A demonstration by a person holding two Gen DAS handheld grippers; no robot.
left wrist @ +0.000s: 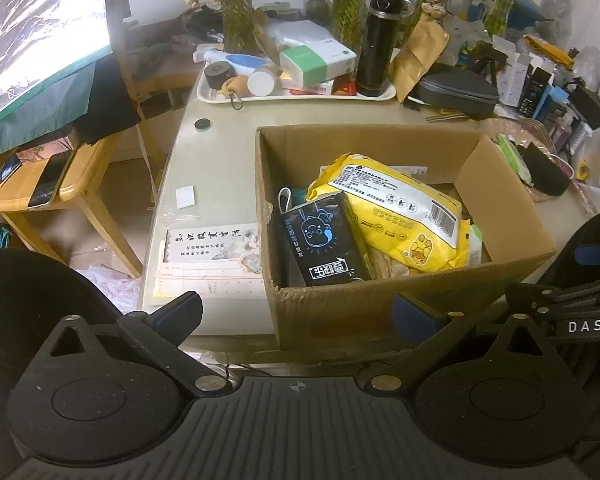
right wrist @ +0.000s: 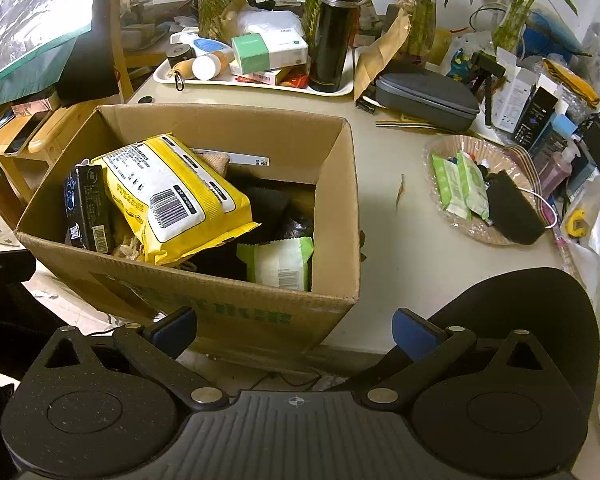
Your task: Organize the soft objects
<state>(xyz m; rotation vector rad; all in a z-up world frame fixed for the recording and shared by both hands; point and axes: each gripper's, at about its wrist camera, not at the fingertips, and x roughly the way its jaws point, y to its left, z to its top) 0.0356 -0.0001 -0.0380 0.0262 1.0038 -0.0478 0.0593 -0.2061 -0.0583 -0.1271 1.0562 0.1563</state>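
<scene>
I see the open brown cardboard box (right wrist: 204, 280) on the pale table (right wrist: 400, 264), at its near edge. Inside it, the yellow plastic wipes pack (right wrist: 172, 196) leans on the black tissue pack (right wrist: 86, 210) at its nine o'clock; a green-and-white sachet (right wrist: 278, 262) lies at four. At the box's three o'clock sits the woven basket (right wrist: 452, 232); at twelve, the white tray (right wrist: 256, 80) bearing the black flask (right wrist: 332, 36).

A lived-in home room. A cluttered table (right wrist: 400, 272) carries a tray (right wrist: 260, 80) of toiletries and tissue boxes, a black flask (right wrist: 332, 32), glass vases of bamboo (right wrist: 420, 8), a basket (right wrist: 452, 148) of wipes and a cardboard box (right wrist: 228, 124); a wooden stool (left wrist: 80, 176) stands beside it.
</scene>
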